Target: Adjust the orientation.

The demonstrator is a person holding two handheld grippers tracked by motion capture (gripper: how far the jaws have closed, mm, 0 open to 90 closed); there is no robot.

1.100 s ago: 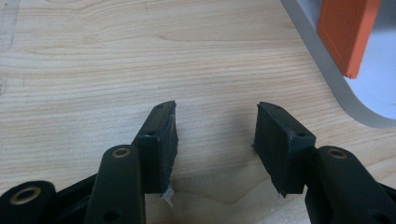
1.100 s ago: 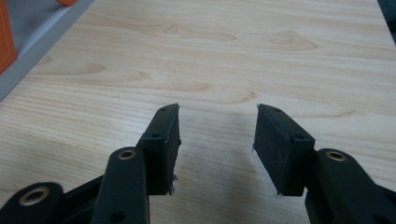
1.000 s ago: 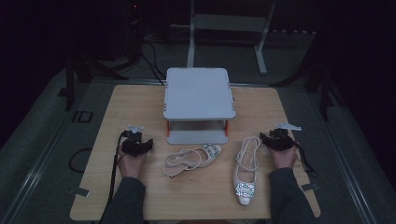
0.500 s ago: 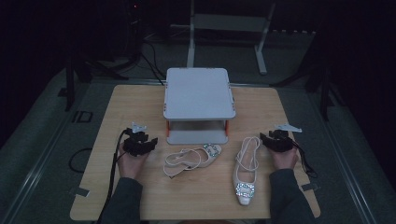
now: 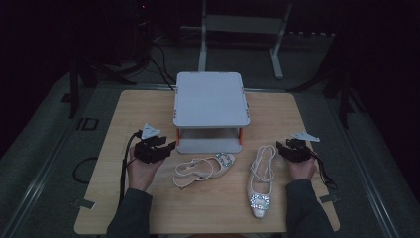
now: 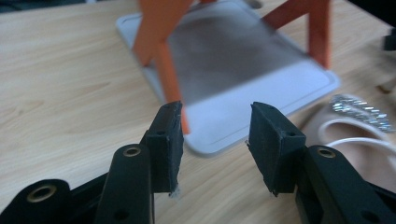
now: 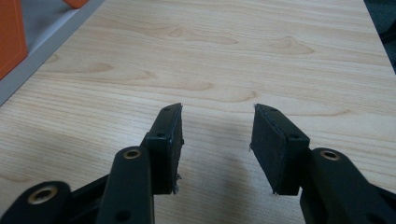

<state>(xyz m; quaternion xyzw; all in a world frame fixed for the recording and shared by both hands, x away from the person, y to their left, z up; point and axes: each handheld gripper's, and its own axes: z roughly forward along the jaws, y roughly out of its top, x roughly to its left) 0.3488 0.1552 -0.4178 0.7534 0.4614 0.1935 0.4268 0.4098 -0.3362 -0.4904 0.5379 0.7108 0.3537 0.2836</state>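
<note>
Left gripper [image 5: 171, 145], jaws apart with nothing between them and lately narrowing, hovers left of the near shoe [image 5: 203, 168]; right gripper [image 5: 279, 147], jaws likewise apart and empty, rests right of the second shoe [image 5: 260, 176]. Approach stage, judged: next, close on a shoe for the grey rack [image 5: 210, 106] beyond.

A: Where is the high view looking from?
B: It is looking forward and down from above the person's side, taking in the whole table [image 5: 129, 114] from well back.
A: And the gripper views?
B: Each is sitting low and close. The left one is facing the rack [image 6: 261, 107] and a shoe [image 6: 355, 126]; both are sharing the rack [image 7: 18, 37] and tabletop with the high view.
</note>
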